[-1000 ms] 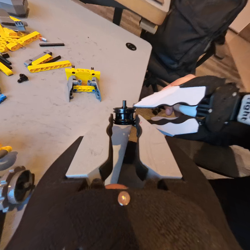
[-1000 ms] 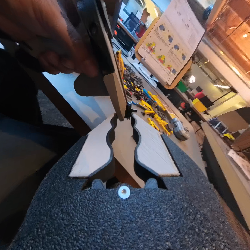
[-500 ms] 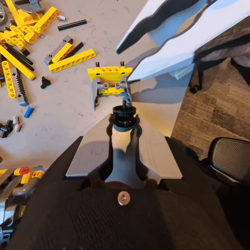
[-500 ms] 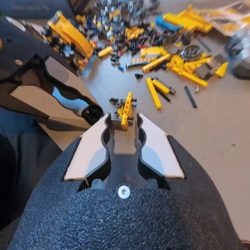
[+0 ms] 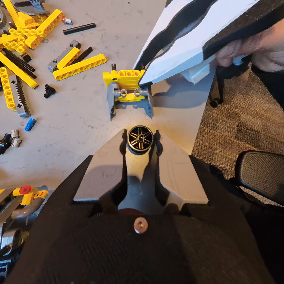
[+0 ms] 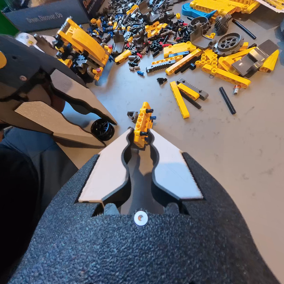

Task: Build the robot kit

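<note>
My left gripper (image 5: 140, 135) is shut on a black spoked wheel hub (image 5: 139, 141), held low over the pale table (image 5: 76, 146) near its right edge. The hub's spoked face points back at the camera. Just beyond it stands a yellow and grey brick assembly (image 5: 124, 83) with black pins. My right gripper (image 6: 140, 130) is shut on the near end of this assembly (image 6: 142, 121), which rests on the table. The right gripper (image 5: 140, 76) also shows in the left wrist view, reaching in from the upper right. The left gripper (image 6: 109, 133) with the hub (image 6: 102, 129) shows in the right wrist view.
Loose yellow beams (image 5: 79, 67), a black axle (image 5: 79, 28), a grey toothed rack (image 5: 21, 98) and a blue pin (image 5: 30, 122) lie to the left. A part-built yellow vehicle (image 6: 83, 44) and a heap of parts (image 6: 146, 26) sit farther back. A chair armrest (image 5: 261, 173) stands off the table's right edge. About 6 cm separates my left fingertips from my right. The left tips stand about 11 cm off the blue pin (image 5: 30, 122).
My right gripper came in from beside the table to the yellow assembly and closed on its end. My left gripper moved over the table, and the hub now shows its spoked face.
</note>
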Available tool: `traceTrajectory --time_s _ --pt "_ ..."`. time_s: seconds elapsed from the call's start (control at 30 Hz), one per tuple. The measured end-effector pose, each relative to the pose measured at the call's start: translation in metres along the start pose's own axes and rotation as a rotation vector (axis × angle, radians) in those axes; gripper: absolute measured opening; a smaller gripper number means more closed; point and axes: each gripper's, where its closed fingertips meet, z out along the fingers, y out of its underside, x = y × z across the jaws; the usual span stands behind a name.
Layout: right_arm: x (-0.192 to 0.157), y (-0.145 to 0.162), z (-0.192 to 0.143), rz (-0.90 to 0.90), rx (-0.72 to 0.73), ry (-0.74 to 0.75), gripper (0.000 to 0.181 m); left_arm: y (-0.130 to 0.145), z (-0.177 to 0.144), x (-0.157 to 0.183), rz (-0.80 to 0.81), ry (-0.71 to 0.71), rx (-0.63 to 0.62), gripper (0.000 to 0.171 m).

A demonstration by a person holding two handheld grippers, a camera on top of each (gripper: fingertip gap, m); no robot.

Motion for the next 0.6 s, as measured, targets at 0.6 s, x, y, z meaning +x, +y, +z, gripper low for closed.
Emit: traceTrajectory --time_s 0.6 --pt "-0.060 0.002 -0.007 -0.254 0.010 0.150 0.039 0.070 -0.077 0.038 -0.002 -0.096 0.150 0.056"
